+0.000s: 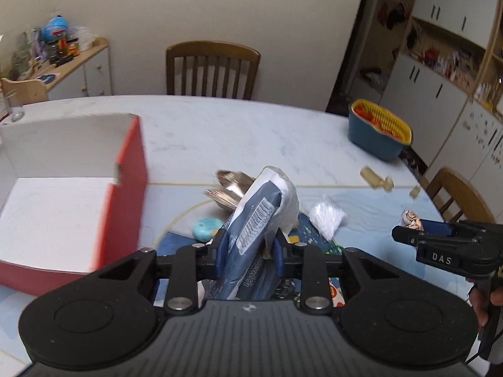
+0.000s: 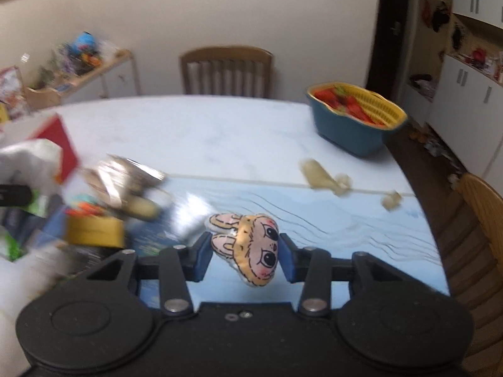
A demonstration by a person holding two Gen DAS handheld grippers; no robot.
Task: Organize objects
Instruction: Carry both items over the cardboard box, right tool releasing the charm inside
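My left gripper (image 1: 248,251) is shut on a blue and white packet (image 1: 259,216) with a barcode, which stands up tilted between the blue pads above the table. An open red box (image 1: 125,198) with a white inside sits just to its left. My right gripper (image 2: 245,256) is shut on a small rabbit-face plush (image 2: 251,248), lifted off the blue mat (image 2: 361,220). In the left wrist view the right gripper (image 1: 408,232) shows at the right edge with the plush (image 1: 411,218) at its tip. A pile of loose items (image 2: 103,207) lies left of the plush, blurred.
A blue basket with a yellow strainer (image 1: 380,132) stands at the table's far right. Small beige pieces (image 1: 375,180) lie on the marble top. A silver foil pack (image 1: 231,185), a teal round thing (image 1: 207,227) and a white tuft (image 1: 327,216) lie behind the packet. Chairs stand at the far side and right.
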